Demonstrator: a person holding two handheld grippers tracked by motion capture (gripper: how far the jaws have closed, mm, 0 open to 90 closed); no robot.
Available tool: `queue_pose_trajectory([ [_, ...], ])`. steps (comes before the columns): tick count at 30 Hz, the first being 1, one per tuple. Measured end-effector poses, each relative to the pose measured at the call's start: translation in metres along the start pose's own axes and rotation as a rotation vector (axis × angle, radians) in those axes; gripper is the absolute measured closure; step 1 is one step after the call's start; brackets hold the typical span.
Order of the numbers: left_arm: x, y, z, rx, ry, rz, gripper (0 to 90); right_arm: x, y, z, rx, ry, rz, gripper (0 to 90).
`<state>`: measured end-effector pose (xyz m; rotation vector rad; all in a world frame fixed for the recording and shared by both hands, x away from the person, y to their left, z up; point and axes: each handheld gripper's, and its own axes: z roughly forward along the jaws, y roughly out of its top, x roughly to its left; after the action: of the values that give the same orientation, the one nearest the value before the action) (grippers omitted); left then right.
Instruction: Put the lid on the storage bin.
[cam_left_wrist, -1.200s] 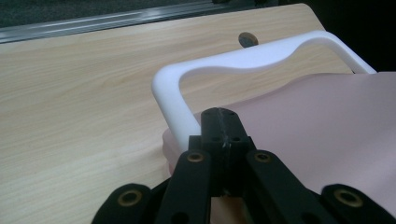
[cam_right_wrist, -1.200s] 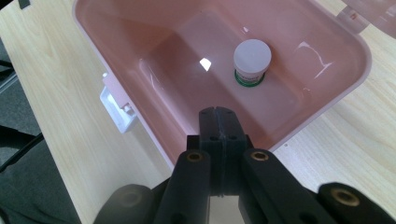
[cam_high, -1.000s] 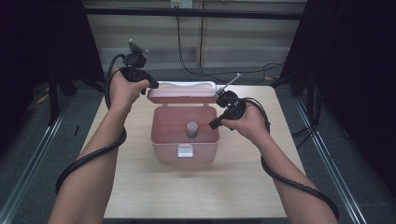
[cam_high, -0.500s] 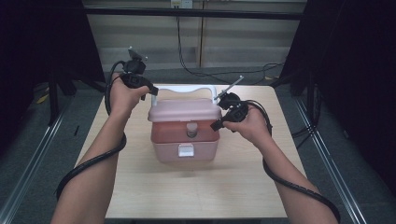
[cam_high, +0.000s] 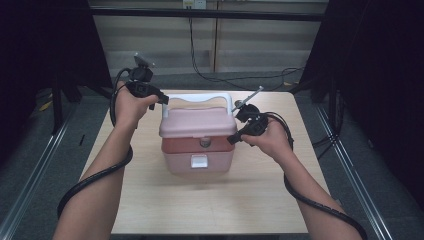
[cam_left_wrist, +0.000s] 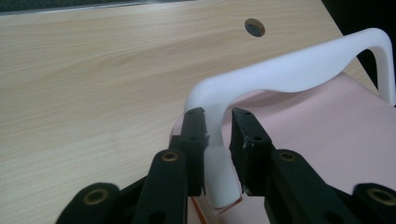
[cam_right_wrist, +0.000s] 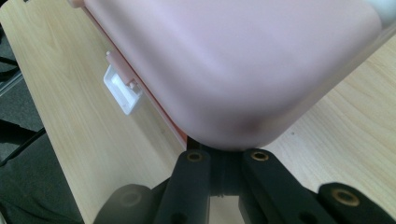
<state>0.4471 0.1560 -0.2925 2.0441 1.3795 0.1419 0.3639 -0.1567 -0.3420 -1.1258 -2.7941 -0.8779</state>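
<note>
A pink box (cam_high: 180, 162) stands mid-table with its pink lid (cam_high: 197, 122) lowered and a narrow gap left at the front. A small grey object (cam_high: 204, 143) shows through that gap. My left gripper (cam_high: 162, 102) is at the left end of the lid's white handle (cam_left_wrist: 289, 70). Its jaws have just been opening; the handle's leg stands between them (cam_left_wrist: 218, 126), with a gap on one side. My right gripper (cam_high: 232, 140) is shut at the box's right rim, its tips (cam_right_wrist: 224, 151) hidden under the lid's corner (cam_right_wrist: 243, 70).
A white latch (cam_high: 199, 161) hangs on the box's front, also seen in the right gripper view as the latch (cam_right_wrist: 122, 93). The wooden table (cam_high: 210, 205) has a small round hole (cam_left_wrist: 254, 27). Black cables (cam_high: 220, 75) lie behind it, and dark frames stand at both sides.
The lid has swung down from open to nearly closed, brought over by my left gripper on the handle. The left jaws have parted. The right gripper has stayed at the rim.
</note>
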Motion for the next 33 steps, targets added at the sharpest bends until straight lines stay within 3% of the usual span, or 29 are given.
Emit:
queue_pose_trajectory([
  [33,0.027,-0.022,-0.006,-0.046,0.058,-0.003,39.3,0.008,-0.007,0.003,0.048,-0.016,-0.035,89.8],
])
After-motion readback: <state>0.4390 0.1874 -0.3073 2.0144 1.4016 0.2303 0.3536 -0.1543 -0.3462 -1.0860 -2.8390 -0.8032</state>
